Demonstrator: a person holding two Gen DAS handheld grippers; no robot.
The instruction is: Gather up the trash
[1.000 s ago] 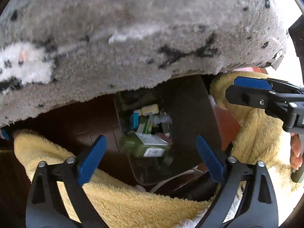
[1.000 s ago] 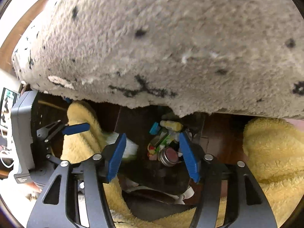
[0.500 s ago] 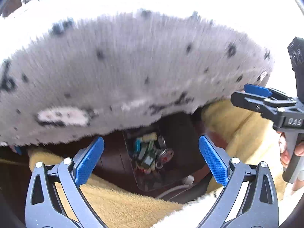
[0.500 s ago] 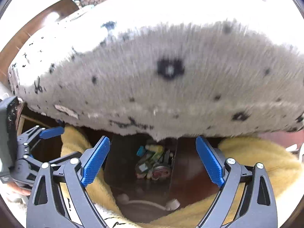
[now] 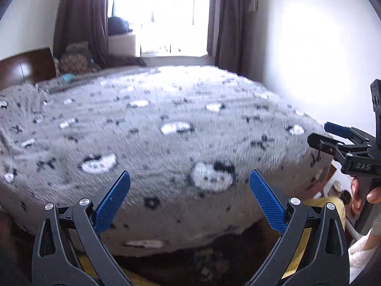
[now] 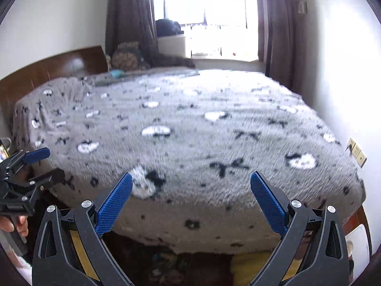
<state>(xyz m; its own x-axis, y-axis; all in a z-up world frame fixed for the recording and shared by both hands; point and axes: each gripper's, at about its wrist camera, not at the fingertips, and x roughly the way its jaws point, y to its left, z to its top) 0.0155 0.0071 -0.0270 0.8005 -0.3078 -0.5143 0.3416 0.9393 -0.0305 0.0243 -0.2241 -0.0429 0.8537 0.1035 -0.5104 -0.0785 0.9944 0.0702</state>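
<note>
Filling most of both wrist views is a wide bed [image 5: 166, 124] covered by a fluffy grey blanket [image 6: 202, 143] patterned with white cartoon faces and black crosses; everything else is placed relative to this bed. Beyond its far edge a bright window [image 6: 209, 16] glares between dark brown curtains [image 5: 83, 16], and a dark wooden headboard [image 6: 52, 71] runs along the bed's left side, with patterned cushions [image 6: 126, 57] in the far left corner. Near the bed's foot, the left gripper [image 5: 189, 197] stands with its blue-padded jaws spread wide apart and nothing between them. Beside it, the right gripper [image 6: 190, 200] has just been opening its jaws, which are likewise spread wide and hold nothing. From the left wrist view the right gripper appears off the bed's right corner, its handle held by a hand [image 5: 364, 195]; from the right wrist view the left gripper appears off the bed's left corner, held by another hand [image 6: 14, 224]. Below the bed's near edge, in shadow between the gripper arms, lies the trash [image 5: 204, 262], a dim, blurred heap of small packets, next to yellow fleece fabric [image 6: 247, 267].
</note>
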